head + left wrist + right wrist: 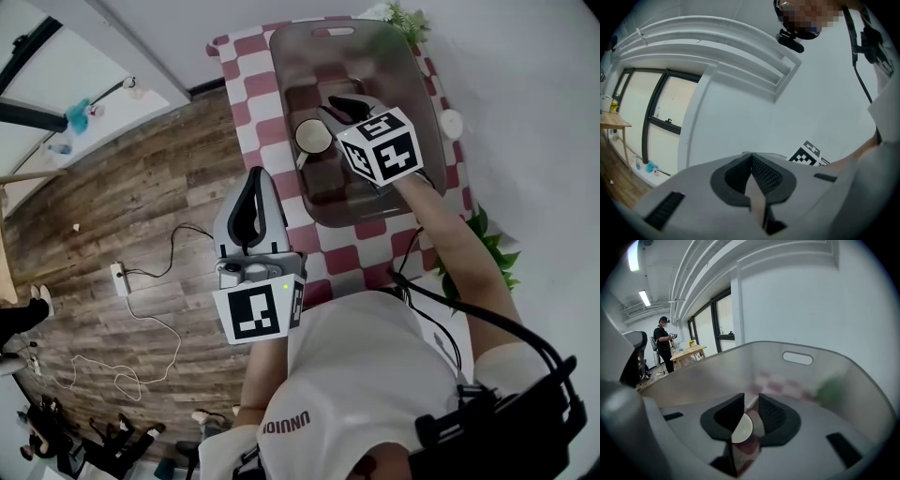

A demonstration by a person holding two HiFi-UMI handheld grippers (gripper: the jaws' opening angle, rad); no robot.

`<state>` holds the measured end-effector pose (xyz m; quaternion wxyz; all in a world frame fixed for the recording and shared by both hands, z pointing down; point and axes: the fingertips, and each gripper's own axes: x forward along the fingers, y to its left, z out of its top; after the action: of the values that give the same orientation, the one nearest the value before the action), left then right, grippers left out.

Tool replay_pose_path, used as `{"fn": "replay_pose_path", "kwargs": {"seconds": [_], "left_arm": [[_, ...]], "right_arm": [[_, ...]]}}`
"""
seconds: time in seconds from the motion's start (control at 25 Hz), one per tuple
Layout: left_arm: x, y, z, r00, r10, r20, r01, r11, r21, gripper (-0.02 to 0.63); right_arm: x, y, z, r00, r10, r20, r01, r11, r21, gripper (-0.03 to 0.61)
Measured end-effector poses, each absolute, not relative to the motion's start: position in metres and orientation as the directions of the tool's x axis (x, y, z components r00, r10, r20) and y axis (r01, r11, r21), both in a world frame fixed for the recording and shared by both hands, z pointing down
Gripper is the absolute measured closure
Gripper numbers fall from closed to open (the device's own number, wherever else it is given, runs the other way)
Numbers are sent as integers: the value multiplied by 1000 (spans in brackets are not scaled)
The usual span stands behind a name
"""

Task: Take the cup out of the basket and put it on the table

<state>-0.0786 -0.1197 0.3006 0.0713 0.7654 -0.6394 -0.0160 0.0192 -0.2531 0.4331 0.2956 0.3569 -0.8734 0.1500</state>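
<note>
Right hand-held gripper (pixel 751 404) narrow, its jaw half-hiding the cup (pixel 741 430) (in the basket (pixel 708 376)); left hand-held gripper (pixel 751 159) closed, empty.

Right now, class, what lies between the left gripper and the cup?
In the head view, a strip of checked tablecloth and the basket's side wall lie between the left gripper and the cup.
</note>
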Motion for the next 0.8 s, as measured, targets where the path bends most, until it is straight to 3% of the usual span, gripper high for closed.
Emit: {"fn": "replay_pose_path", "kwargs": {"seconds": [0.8], "left_arm": [[-84,-117,300,180,-982,56,-977,-172,129,601]], "right_arm": [[17,-249,487,-513,-411,754,-690,720,-77,476]]}}
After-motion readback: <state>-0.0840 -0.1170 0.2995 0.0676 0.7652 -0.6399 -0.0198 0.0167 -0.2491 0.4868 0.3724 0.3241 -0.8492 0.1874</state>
